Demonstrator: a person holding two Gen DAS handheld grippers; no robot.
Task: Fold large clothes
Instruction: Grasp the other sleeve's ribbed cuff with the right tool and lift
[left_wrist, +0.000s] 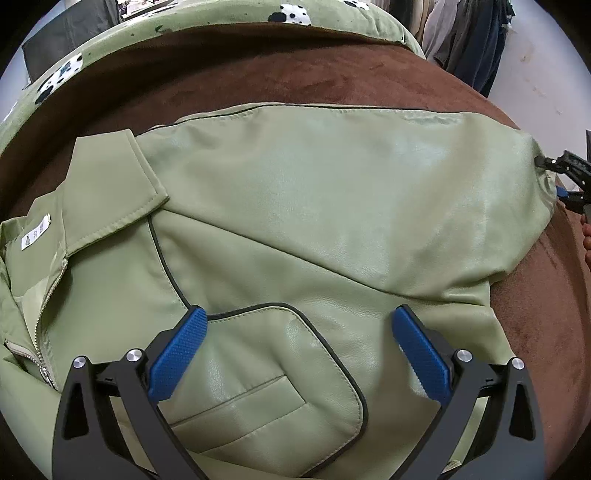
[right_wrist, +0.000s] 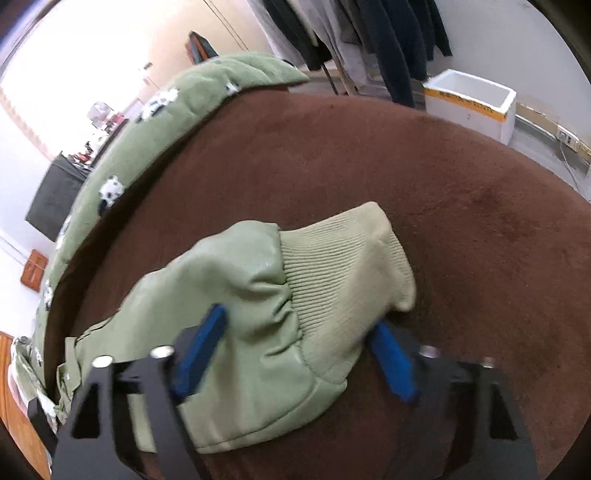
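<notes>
A light green leather-look jacket (left_wrist: 295, 206) lies front-up on a brown blanket (left_wrist: 332, 81). Its collar (left_wrist: 114, 192), zip and chest pocket flap (left_wrist: 269, 369) show in the left wrist view. My left gripper (left_wrist: 299, 328) is open just above the pocket flap, holding nothing. In the right wrist view my right gripper (right_wrist: 303, 332) is open with its blue pads either side of the sleeve end, where the leather meets the ribbed cuff (right_wrist: 351, 258). The right gripper also shows at the right edge of the left wrist view (left_wrist: 554, 177), at the sleeve tip.
A green quilt with black-and-white spots (right_wrist: 177, 110) borders the far edge of the blanket. Dark clothes hang on a rack (right_wrist: 369, 33) behind. A white foam box (right_wrist: 472, 103) stands on the floor at the right.
</notes>
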